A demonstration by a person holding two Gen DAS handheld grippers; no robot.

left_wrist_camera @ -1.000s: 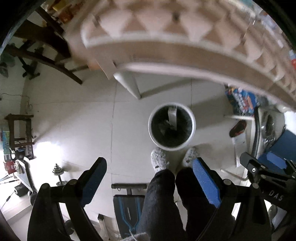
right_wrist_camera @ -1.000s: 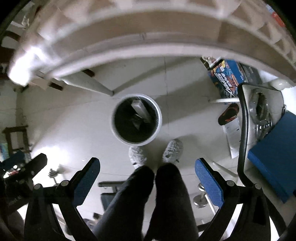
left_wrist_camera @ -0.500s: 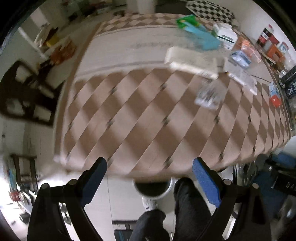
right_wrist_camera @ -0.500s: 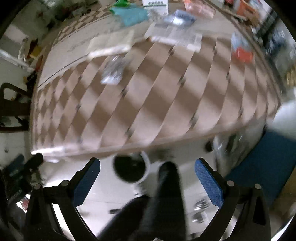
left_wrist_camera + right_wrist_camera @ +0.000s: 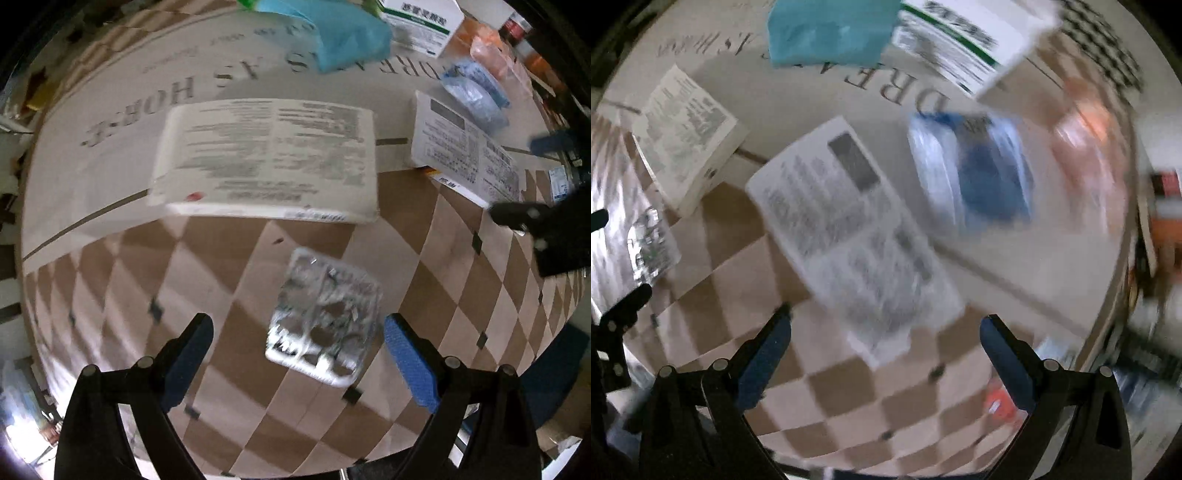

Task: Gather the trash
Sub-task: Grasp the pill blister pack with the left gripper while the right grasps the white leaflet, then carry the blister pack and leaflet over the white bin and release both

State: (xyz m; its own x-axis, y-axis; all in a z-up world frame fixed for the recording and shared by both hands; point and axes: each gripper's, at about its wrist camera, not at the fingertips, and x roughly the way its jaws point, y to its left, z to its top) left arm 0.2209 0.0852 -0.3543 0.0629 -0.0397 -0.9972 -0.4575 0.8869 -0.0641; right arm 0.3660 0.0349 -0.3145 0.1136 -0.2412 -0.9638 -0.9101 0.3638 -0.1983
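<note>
My left gripper [image 5: 297, 345] is open over a table with a brown-and-cream checked cloth [image 5: 207, 266]. A used silver blister pack [image 5: 325, 317] lies on the cloth between and just ahead of its blue fingers [image 5: 410, 363]. A flat white printed box [image 5: 269, 158] lies beyond it. My right gripper [image 5: 884, 345] is open and empty above a white printed leaflet [image 5: 849, 229]. The blister pack also shows at the far left of the right wrist view [image 5: 648, 243].
A teal packet [image 5: 332, 40], a white-and-green box [image 5: 421, 22], a blue plastic bag [image 5: 975, 170] and an orange wrapper [image 5: 1089, 140] lie farther back. A small orange item [image 5: 997, 402] lies near the right finger. The right gripper's body shows at the left view's right edge [image 5: 546, 229].
Both grippers have swung up from the floor bin and moved in low over the table. The blister pack now sits between the left fingers; the leaflet sits ahead of the right ones.
</note>
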